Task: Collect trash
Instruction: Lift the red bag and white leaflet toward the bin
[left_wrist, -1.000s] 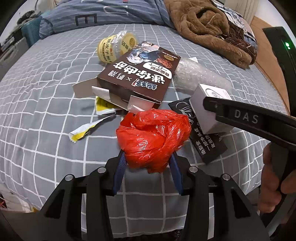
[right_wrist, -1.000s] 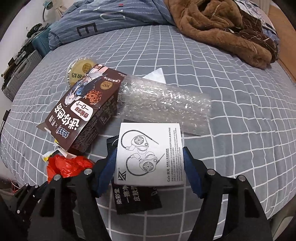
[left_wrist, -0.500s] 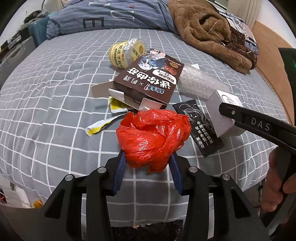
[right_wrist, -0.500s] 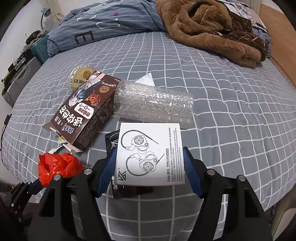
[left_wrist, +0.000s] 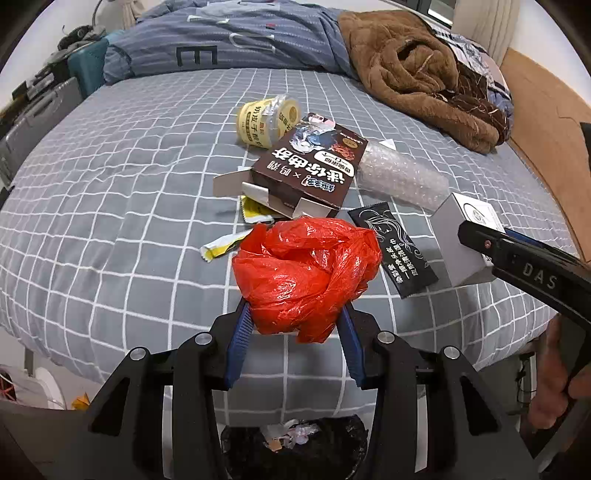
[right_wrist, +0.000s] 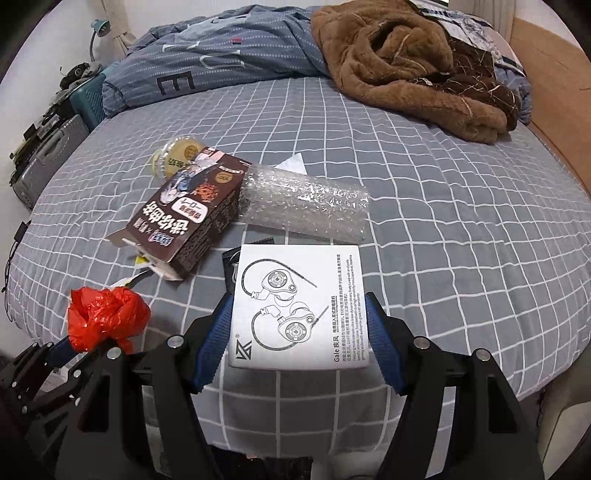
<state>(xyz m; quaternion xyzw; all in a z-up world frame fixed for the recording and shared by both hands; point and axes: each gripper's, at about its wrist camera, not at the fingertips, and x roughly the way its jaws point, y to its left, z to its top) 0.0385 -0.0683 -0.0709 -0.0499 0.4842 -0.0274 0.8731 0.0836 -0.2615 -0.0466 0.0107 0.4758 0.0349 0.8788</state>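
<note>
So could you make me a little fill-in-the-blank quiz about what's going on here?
1. The left gripper holds a crumpled ____ plastic bag.
2. The right gripper holds a white box printed with a drawing of ____.
3. The bubble wrap lies beside the ____ carton.
4. Below the left gripper stands a black ____.

Missing words: red; earphones; brown; bin

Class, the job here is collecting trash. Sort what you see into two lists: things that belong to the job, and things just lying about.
Belongs to the job:
red plastic bag, in the left gripper
white earphone box, in the right gripper
brown snack box
yellow cup
bubble wrap
black sachet
yellow wrappers
bin

Just lying about:
brown fleece
blue duvet
suitcase
</note>
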